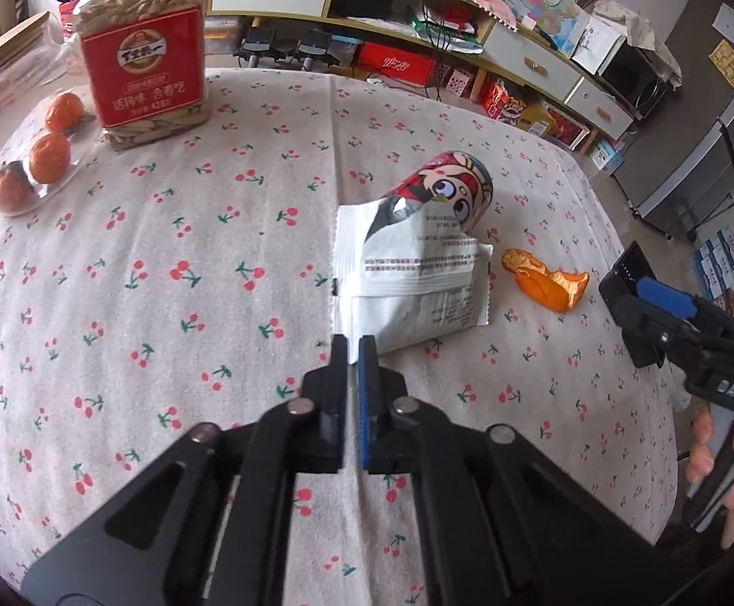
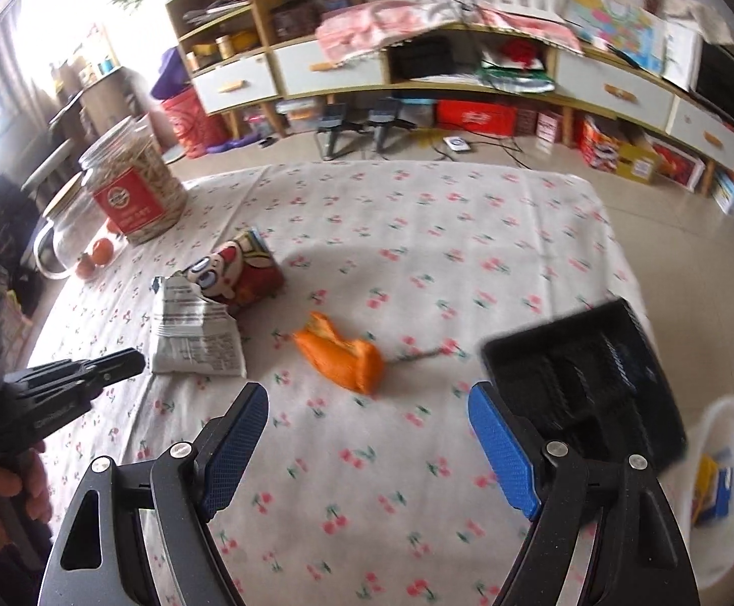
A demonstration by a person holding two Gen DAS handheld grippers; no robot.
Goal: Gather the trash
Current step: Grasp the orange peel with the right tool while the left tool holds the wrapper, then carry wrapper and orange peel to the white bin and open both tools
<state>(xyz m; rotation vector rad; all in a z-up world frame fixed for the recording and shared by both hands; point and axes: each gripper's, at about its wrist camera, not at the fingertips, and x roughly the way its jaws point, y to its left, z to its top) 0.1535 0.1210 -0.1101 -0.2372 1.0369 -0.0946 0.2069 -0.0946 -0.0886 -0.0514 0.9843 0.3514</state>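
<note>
My left hand-held gripper [image 1: 352, 348] is clenched, its fingers nearly together with nothing between them, and its tips sit just short of the near edge of the white snack wrapper [image 1: 410, 272] lying on the cherry-print table [image 1: 165, 272]. The wrapper leans against a tipped-over cartoon-face can [image 1: 460, 187], and an orange peel [image 1: 548, 280] lies just to its right. My right hand-held gripper [image 2: 367, 414] is released, jaws spread wide above the cloth, with the peel ahead between them. Only the right wrist view shows a black dustpan [image 2: 599, 379] and a white bin [image 2: 725, 485] beyond the table edge. The left view alone lets me read "428" on the red-labelled seed jar [image 1: 147, 50]; the wrapper's print is too small.
</note>
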